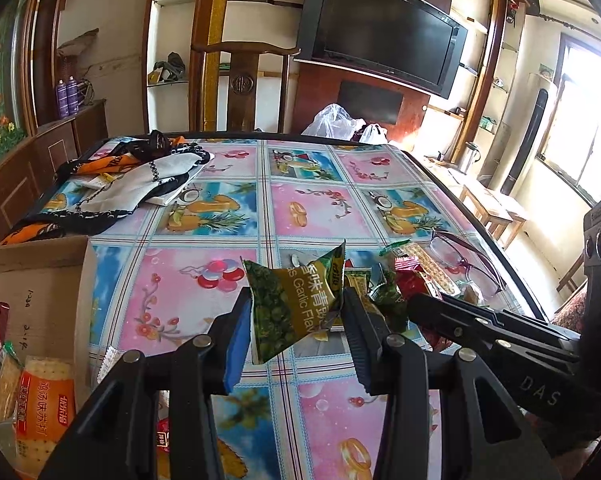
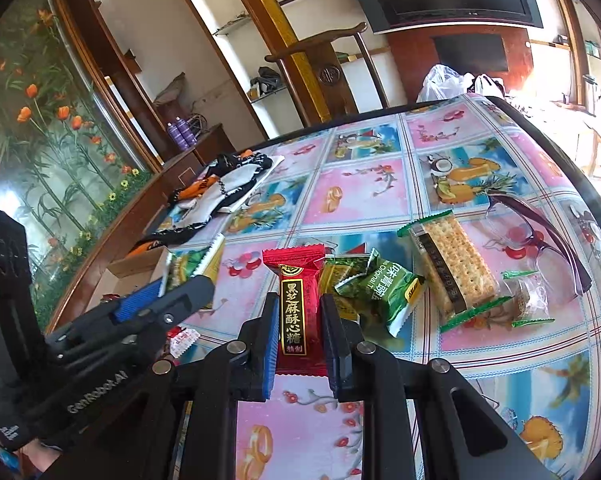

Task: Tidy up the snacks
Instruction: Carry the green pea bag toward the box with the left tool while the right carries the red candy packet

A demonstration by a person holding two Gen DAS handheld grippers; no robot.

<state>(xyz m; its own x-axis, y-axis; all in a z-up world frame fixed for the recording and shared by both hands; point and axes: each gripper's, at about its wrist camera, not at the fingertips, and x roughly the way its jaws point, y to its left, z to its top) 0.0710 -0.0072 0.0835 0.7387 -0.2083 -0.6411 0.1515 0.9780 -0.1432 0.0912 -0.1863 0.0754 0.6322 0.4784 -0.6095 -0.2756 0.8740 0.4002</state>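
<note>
My left gripper (image 1: pixel 296 316) is shut on a green garlic-flavour pea packet (image 1: pixel 296 300) and holds it above the table; the same gripper shows at the left of the right wrist view (image 2: pixel 180 288). My right gripper (image 2: pixel 298 320) is shut on a red sesame candy packet (image 2: pixel 298 304); the right gripper shows at the right of the left wrist view (image 1: pixel 460 312). A pile of snacks lies on the table: a green pea packet (image 2: pixel 384 288), a cracker pack (image 2: pixel 456 268) and a small clear-wrapped sweet (image 2: pixel 528 300). A cardboard box (image 1: pixel 40 280) at the left holds cracker packs (image 1: pixel 44 404).
The table has a flowery pink and blue cloth (image 1: pixel 312 208). Purple glasses (image 2: pixel 540 236) lie right of the snacks. A patterned scarf (image 1: pixel 128 176) lies at the far left. A wooden chair (image 1: pixel 242 80) and plastic bags (image 1: pixel 336 120) stand behind the table.
</note>
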